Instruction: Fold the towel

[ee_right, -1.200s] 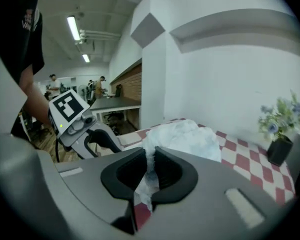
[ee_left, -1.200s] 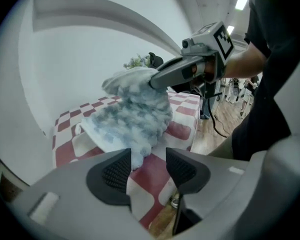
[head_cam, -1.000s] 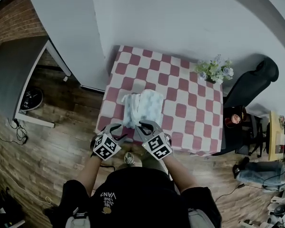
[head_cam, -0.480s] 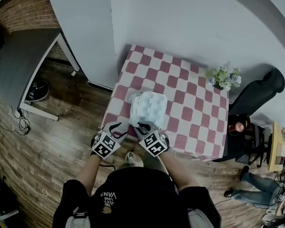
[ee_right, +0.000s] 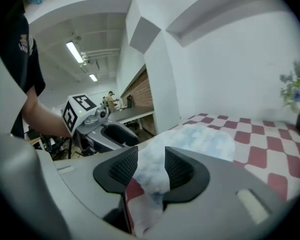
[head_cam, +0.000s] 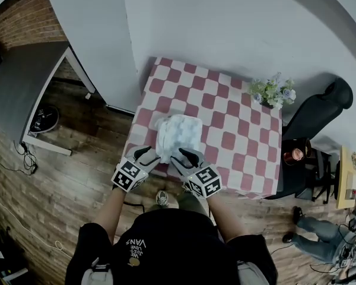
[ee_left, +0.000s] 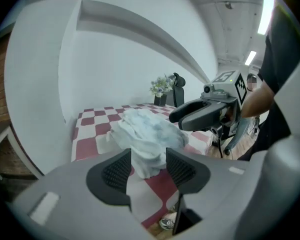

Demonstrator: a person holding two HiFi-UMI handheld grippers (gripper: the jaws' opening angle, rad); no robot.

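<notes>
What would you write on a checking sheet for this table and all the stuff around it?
Surface: table, red-and-white checked.
Job's things: white towel, bunched up near the front edge, not neatly folded.
Clutter: flowers at the table's far right corner.
Grippers: left gripper open, towel showing between its jaws; right gripper open, its jaws have just been opening, towel between them.
Cables: cables lying on the floor at the left.
Surroundings: wooden floor, grey desk on the left, black chair on the right, white wall behind.
</notes>
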